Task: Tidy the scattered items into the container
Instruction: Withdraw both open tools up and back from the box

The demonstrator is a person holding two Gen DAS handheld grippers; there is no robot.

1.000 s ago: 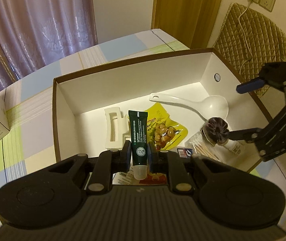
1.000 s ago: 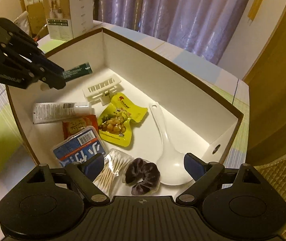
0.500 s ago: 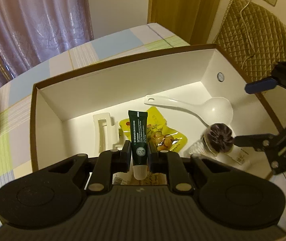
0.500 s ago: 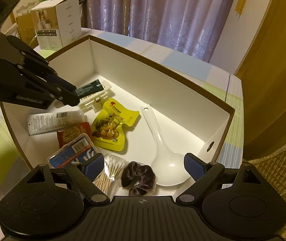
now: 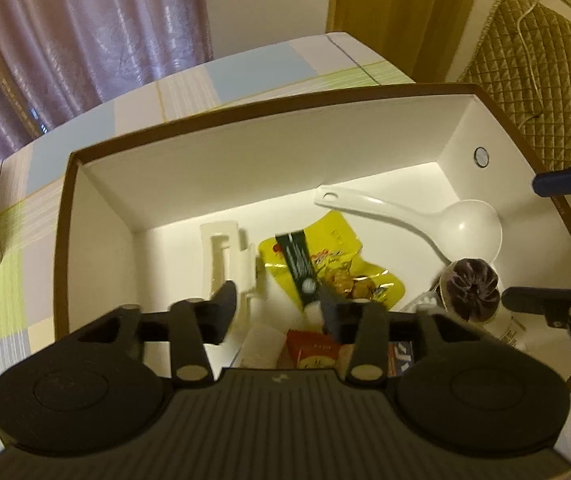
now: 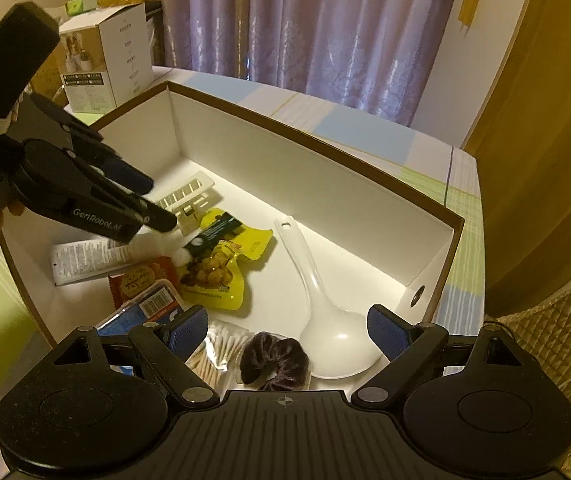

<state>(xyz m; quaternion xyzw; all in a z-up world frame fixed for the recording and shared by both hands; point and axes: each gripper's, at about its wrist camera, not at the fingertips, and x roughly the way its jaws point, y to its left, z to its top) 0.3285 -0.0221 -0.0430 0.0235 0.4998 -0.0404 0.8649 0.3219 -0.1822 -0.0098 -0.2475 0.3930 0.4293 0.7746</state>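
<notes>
- One white box (image 6: pixel 285 168) with a brown rim sits on the checked worktop (image 5: pixel 253 76).
- Inside it, one of each: dark green tube (image 5: pixel 299 268), yellow snack pouch (image 6: pixel 225 276), white spoon (image 6: pixel 317 300), white rack (image 5: pixel 225 256), white tube (image 6: pixel 85 258), red packet (image 6: pixel 141 280), blue packet (image 6: pixel 153 304), cotton swab pack (image 6: pixel 221 352), dark scrunchie (image 6: pixel 275 364).
- The green tube lies slanted across the yellow pouch, free of both fingers.
- The left hand-held gripper (image 5: pixel 277 304) hangs over the box's near side, tilted downward, fingers spread.
- The right hand-held gripper (image 6: pixel 287 328) hovers above the scrunchie and spoon, spread wide, holding nothing.
</notes>
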